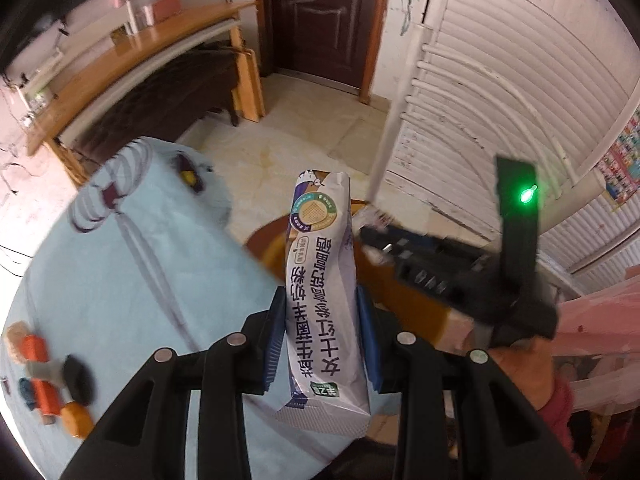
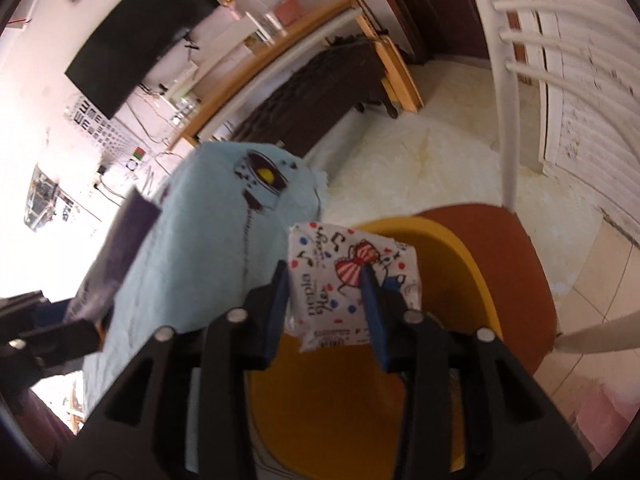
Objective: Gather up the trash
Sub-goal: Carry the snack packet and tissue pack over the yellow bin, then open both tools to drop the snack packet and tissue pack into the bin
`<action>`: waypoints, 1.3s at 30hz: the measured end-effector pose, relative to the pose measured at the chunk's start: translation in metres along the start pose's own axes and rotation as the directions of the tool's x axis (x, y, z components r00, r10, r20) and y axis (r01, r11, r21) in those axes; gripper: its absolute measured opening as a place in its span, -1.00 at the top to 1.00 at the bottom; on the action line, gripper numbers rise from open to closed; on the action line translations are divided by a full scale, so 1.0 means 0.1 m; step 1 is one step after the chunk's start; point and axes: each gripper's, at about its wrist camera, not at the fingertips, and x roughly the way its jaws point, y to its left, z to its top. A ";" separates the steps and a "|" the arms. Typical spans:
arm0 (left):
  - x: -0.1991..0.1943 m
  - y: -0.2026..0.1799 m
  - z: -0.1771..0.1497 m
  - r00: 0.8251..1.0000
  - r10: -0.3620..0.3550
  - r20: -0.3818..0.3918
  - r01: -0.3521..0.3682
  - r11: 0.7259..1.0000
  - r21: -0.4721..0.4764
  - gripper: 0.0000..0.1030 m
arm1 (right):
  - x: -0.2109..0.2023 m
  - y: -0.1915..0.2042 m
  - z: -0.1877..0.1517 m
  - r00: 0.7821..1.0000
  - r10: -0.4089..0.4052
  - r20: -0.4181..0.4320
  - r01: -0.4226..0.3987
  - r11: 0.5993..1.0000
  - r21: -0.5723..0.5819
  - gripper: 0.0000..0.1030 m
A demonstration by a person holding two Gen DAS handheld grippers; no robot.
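Observation:
My left gripper is shut on a long white and purple snack wrapper, which sticks out forward past the blue pads. It hangs over the edge of the light blue tablecloth, near a yellow bin. In the right wrist view a small white tissue packet with red and blue print sits between my right gripper's fingers, above the yellow bin. The right pad lies in front of the packet, and the jaws look loose around it. The same wrapper shows blurred at the left.
The yellow bin stands on a brown chair seat with a white slatted back. Wooden toy blocks lie on the tablecloth at the left. A wooden shelf and a dark door stand beyond a pale tiled floor.

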 end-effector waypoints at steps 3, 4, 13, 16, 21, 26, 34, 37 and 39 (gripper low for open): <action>0.14 -0.04 0.08 0.997 -0.073 -0.008 0.073 0.997 -0.041 0.43 | 0.00 -0.12 -0.03 1.000 0.002 0.000 -0.002 1.000 0.025 -0.21; 0.19 -0.04 0.10 0.996 -0.089 -0.011 0.088 0.994 -0.057 0.43 | 0.00 -0.14 -0.02 1.000 0.004 -0.001 -0.004 1.000 0.030 -0.21; 0.51 0.16 0.15 0.986 -0.165 -0.030 0.157 0.969 -0.193 -0.31 | -0.07 -0.29 0.00 1.000 0.010 0.027 -0.012 0.997 0.077 -0.27; 0.50 0.22 0.14 0.988 -0.150 -0.023 0.142 0.969 -0.201 -0.33 | -0.09 -0.32 0.01 0.999 0.009 0.033 -0.011 0.997 0.082 -0.30; 0.35 0.35 0.06 0.990 -0.138 0.008 0.136 0.965 -0.223 -0.33 | -0.13 -0.19 0.03 0.999 0.020 0.039 -0.023 0.998 0.065 -0.30; 0.11 0.53 -0.05 0.991 -0.110 0.074 0.124 0.964 -0.234 -0.34 | -0.15 0.10 0.07 0.999 0.018 0.033 -0.017 1.000 -0.006 -0.30; -0.37 0.87 -0.26 0.986 -0.031 0.163 0.070 0.969 -0.239 -0.34 | -0.07 0.76 0.14 1.000 0.028 0.007 -0.027 0.992 -0.123 -0.30; -0.55 1.08 -0.35 0.983 -0.003 0.185 0.053 0.962 -0.268 -0.34 | -0.03 1.04 0.13 0.999 0.041 -0.004 -0.041 0.986 -0.164 -0.31; -0.65 1.24 -0.40 0.980 0.021 0.199 0.039 0.955 -0.293 -0.34 | 0.00 1.19 0.13 0.999 0.051 -0.012 -0.052 0.981 -0.185 -0.33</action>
